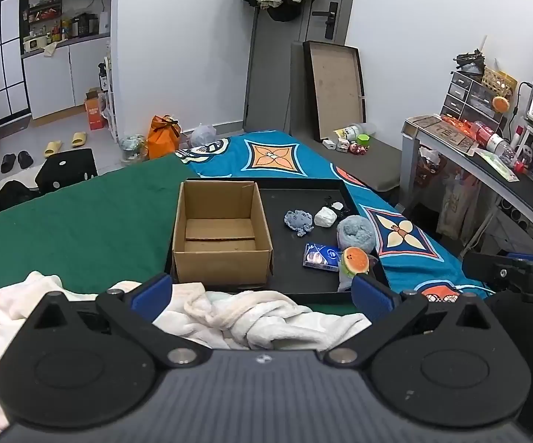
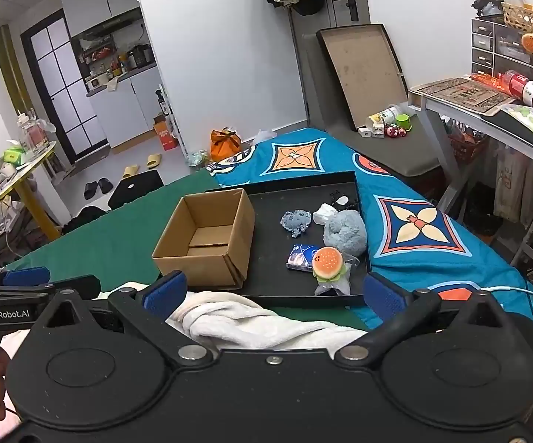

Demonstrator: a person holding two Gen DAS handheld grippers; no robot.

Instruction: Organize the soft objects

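We see the left gripper (image 1: 262,297) at the bottom of its frame, its blue fingers spread wide above a rumpled white towel (image 1: 251,313) and pinching nothing. The right gripper (image 2: 274,293) sits low in its own view, likewise spread and holding nothing, over the same towel (image 2: 248,317).

Mid-frame lies a black tray (image 1: 303,184) on the bed. In its left half stands an open cardboard box (image 1: 222,232). To the right of the box, in the tray's other half, lie the soft things — a small grey-blue octopus toy (image 1: 298,220), a white lump (image 1: 325,217), a fluffy blue-grey plush (image 1: 355,232) and, nearest us, a burger toy (image 1: 356,260) touching a blue packet (image 1: 320,255).

In the right wrist view the burger toy (image 2: 327,263) is just above the right gripper's right finger.
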